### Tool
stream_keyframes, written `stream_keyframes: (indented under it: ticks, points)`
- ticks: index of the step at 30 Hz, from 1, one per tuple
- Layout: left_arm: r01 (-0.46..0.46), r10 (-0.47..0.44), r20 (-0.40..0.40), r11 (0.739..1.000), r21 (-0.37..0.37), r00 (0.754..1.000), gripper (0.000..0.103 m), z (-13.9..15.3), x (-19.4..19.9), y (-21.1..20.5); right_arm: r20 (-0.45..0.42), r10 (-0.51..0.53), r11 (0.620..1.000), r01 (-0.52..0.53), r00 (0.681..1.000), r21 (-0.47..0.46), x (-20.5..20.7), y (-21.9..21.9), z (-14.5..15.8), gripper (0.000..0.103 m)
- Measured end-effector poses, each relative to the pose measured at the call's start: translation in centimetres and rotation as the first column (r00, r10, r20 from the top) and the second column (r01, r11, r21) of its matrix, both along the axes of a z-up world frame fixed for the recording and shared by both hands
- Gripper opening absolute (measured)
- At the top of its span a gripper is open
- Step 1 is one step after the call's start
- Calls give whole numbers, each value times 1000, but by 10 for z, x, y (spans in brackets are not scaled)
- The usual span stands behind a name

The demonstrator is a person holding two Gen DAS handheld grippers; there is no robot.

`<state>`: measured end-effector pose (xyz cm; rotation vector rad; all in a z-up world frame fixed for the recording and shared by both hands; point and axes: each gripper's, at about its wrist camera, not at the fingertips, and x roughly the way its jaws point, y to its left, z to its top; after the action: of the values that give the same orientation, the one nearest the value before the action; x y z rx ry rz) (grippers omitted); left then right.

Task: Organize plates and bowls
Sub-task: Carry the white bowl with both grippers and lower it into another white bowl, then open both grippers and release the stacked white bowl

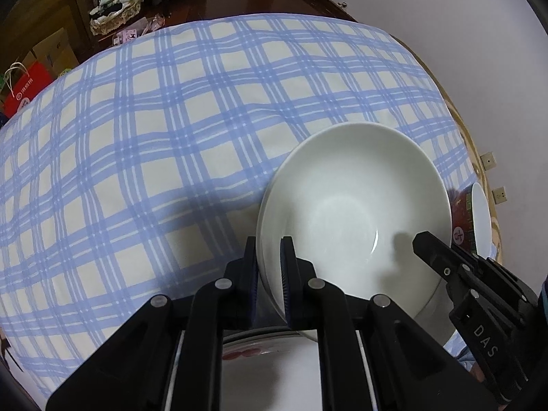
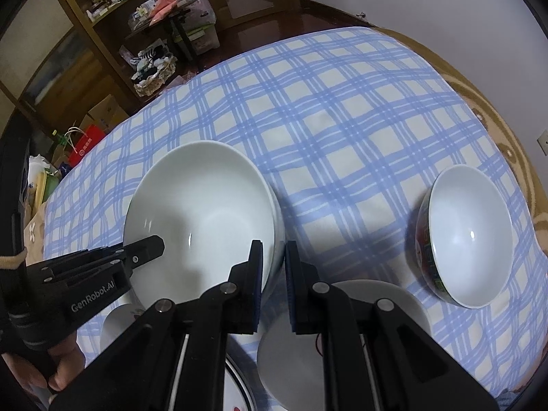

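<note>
Your left gripper point(image 1: 269, 267) pinches the near-left rim of the large white bowl point(image 1: 356, 212), 1 finger inside and 1 outside. Your right gripper point(image 2: 274, 270) clamps the same bowl's opposite rim the same way, so 2 grippers hold it tilted above the blue checked tablecloth point(image 2: 342, 120). Beyond them, count 2 bowls: this one, and 1 smaller bowl with a patterned outside point(image 2: 469, 236), standing well apart to the right. Beneath the fingers lie 1 plain white plate point(image 2: 404, 304) and 1 dark-rimmed plate point(image 2: 236, 387).
</note>
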<state>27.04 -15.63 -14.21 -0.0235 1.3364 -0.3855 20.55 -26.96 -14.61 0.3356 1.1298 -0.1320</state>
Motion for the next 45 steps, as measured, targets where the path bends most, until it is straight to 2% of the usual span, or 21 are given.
stream_keyframes:
  ticks: [6,14,15,17,18,19,21,23,25,28,31,34,39,45]
  points:
    - [-5,5,8,1000,-2,1000,15,2,-4,3,7,2,999,-2,1000,44,-5,-4,0,15]
    - [17,-19,68,999,27,997,28,26,-16,8,65,-14,1000,13,998,20,-22,-14,27,15]
    - [19,-20,72,1000,25,997,36,29,-18,9,71,-17,1000,16,997,16,-26,-16,31,19]
    - [24,-26,92,1000,16,995,49,38,-24,11,81,-30,999,29,996,13,-34,-22,38,37]
    - [29,-30,108,999,14,994,54,42,-27,11,87,-37,999,36,996,21,-37,-24,41,49]
    - [39,-41,130,999,17,991,55,49,-32,12,94,-45,999,43,995,27,-42,-27,45,55]
    - [54,-58,148,998,28,987,65,55,-39,9,105,-55,998,54,993,16,-51,-31,51,59]
    - [72,-78,140,996,43,987,72,59,-48,6,107,-52,999,53,993,-6,-59,-34,57,68]
    - [93,-99,120,994,55,988,73,59,-56,-1,116,-58,997,62,992,-34,-69,-36,62,83]
    - [126,-132,130,990,59,983,76,63,-75,-11,138,-61,997,68,989,-47,-83,-39,70,88]
    - [132,-140,163,989,59,977,79,67,-91,-19,140,-71,996,79,988,-46,-95,-43,74,91]
    - [153,-157,158,988,37,975,79,67,-104,-27,140,-92,994,99,986,-42,-106,-48,76,92]
    - [130,-130,185,991,11,974,79,72,-120,-36,123,-128,991,132,984,-24,-121,-55,78,93]
    - [126,-130,226,992,32,965,80,75,-134,-47,139,-123,988,135,983,-79,-136,-59,85,93]
